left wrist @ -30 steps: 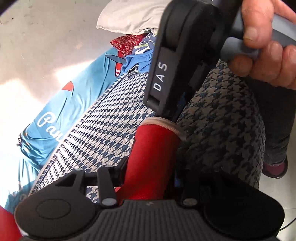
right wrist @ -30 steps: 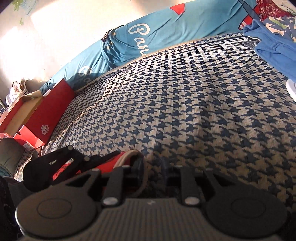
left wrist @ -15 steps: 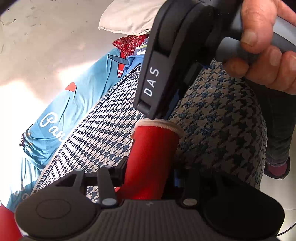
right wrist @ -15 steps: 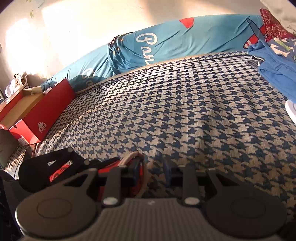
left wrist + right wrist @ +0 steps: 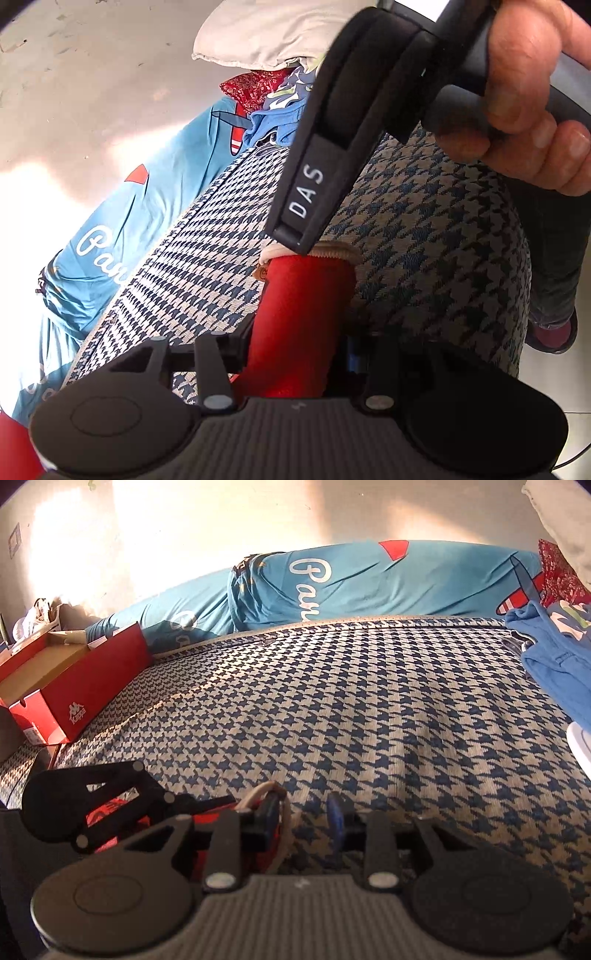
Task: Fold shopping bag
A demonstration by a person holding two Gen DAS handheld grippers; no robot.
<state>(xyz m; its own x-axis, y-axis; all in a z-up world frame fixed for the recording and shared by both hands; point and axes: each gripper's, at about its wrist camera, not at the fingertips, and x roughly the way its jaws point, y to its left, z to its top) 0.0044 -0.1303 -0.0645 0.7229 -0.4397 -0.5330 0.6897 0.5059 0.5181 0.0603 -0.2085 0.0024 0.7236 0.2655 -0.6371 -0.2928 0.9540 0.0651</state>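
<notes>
Bag: the red shopping bag (image 5: 303, 314) lies rolled into a narrow bundle on the houndstooth bed (image 5: 436, 258).
Left gripper (image 5: 295, 343): fingers clenched on the bundle.
Right gripper (image 5: 303, 814): fingers released, gap clear, at the bundle's cream-edged end (image 5: 284, 812).
Risk: I judge that if the left grip slackens, the springy roll could unfurl; the right tip could also snag the cream edge.
Left view only: the person's hand (image 5: 532, 96) around the right tool.
Right view only: a red shoebox (image 5: 74, 698) at the bed's corner.
</notes>
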